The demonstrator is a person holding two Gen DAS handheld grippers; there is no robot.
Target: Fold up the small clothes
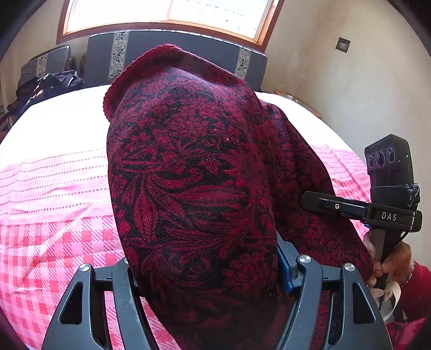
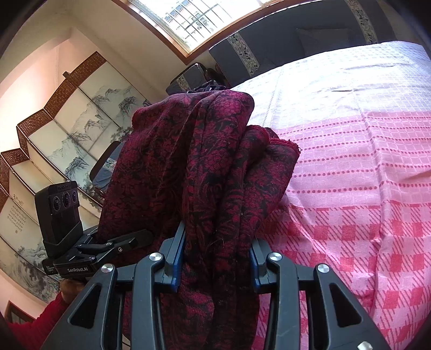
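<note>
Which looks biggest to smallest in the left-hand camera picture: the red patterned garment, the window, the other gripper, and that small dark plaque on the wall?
1. Red patterned garment, though it hangs right at the lens, which inflates it.
2. Window, cut off by the frame.
3. Right gripper with its handle and camera.
4. Dark wall plaque.

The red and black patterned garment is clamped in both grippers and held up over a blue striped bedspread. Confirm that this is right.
Not quite: the bedspread is pink and white with red checks, not blue striped, as the right wrist view shows clearly. The rest stands: the red and black patterned garment is clamped in both the left gripper and the right gripper and held up over it.
</note>
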